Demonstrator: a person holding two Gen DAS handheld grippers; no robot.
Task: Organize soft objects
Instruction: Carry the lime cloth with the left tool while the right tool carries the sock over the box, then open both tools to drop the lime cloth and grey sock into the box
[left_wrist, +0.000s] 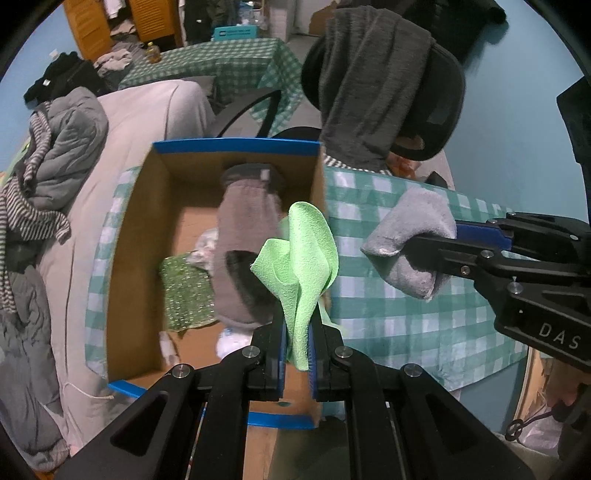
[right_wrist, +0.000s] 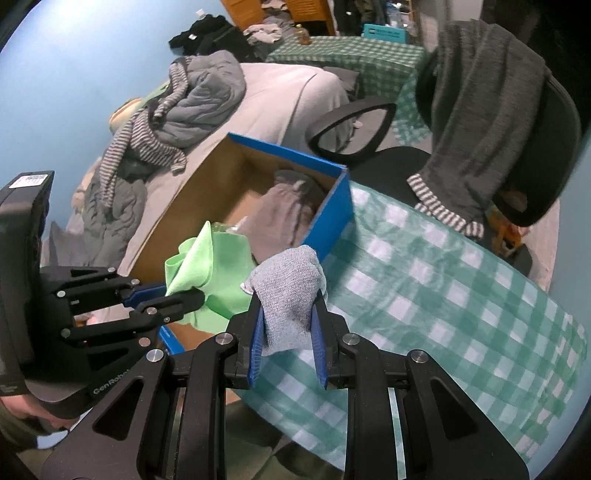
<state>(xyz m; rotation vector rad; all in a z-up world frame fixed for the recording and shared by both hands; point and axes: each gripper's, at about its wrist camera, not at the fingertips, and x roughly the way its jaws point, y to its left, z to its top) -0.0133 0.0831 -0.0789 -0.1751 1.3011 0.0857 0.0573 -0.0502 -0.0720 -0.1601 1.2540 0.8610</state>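
Your main risk is a snag or a miss at the cardboard box (left_wrist: 133, 236), the landmark for everything below. The green cloth (left_wrist: 303, 266) is held only by its lower edge, with most of it standing loose above the pads; if you release it while it sits over the box's right wall rather than inside, it may drape on the blue rim or fall onto the checked surface (left_wrist: 388, 295). The grey cloth (right_wrist: 288, 295) is right of the box, outside it, and must cross that same wall; carried low, it could catch the rim and push the box. The two tools also sit close together beside the box, so a collision is possible if you move both at once. Your left tongs (left_wrist: 297, 347) are nearly closed, pinching the green cloth between blue pads. Your right tongs (right_wrist: 288, 332) are partly closed, clamping the bunched grey cloth with a wider gap. Inside the box already lie a grey fleece item (left_wrist: 247, 229) and a green glittery piece (left_wrist: 184, 291), leaving room toward the left wall.
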